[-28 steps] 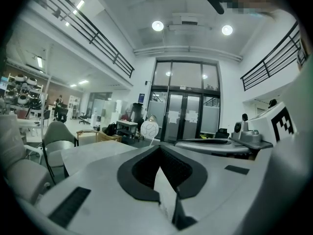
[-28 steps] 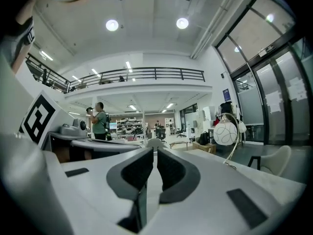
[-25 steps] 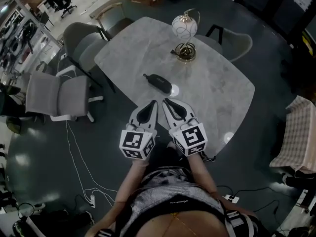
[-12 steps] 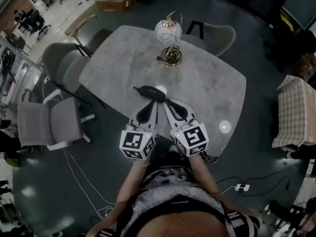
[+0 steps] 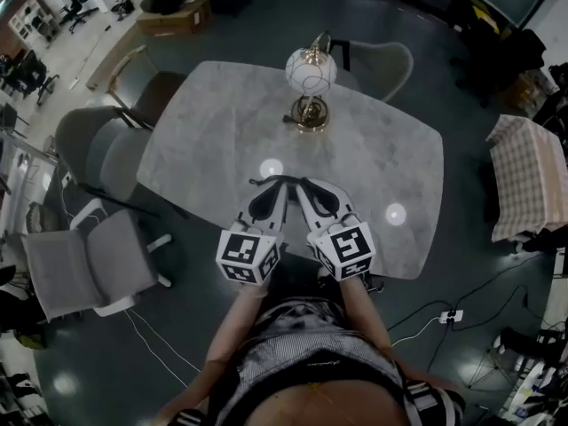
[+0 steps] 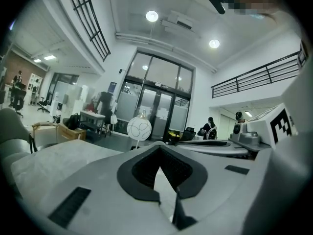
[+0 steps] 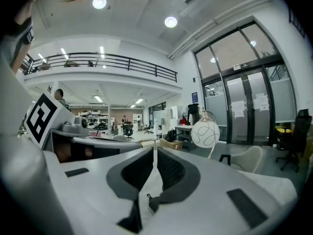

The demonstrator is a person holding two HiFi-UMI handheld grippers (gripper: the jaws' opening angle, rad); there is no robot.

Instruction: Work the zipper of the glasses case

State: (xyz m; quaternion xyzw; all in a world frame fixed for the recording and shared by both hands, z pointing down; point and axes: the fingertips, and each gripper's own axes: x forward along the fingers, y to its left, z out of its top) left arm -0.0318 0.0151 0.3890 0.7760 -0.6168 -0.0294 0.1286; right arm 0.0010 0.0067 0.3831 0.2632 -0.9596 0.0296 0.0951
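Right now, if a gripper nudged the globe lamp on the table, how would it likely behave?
The globe lamp looks top-heavy: a large round shade over a small brass base, so it would probably tip rather than slide. The shade looks like glass, likely fragile.

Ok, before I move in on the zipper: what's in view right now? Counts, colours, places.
Rounded grey marble-look table: one, grey, centre of the head view.
White glass globe lamp on a brass base: one, far side of the table.
Dark zippered glasses case: one, black, on the table, mostly hidden by the gripper tips.
Grey padded chairs: at least three, left of the table and behind it.
Beige checked cloth: one, right edge.
White power strip with cables: one, floor at near right.
Left gripper: white, fingers shut, empty, pointing at the case.
Right gripper: white, fingers shut, empty, beside the left.
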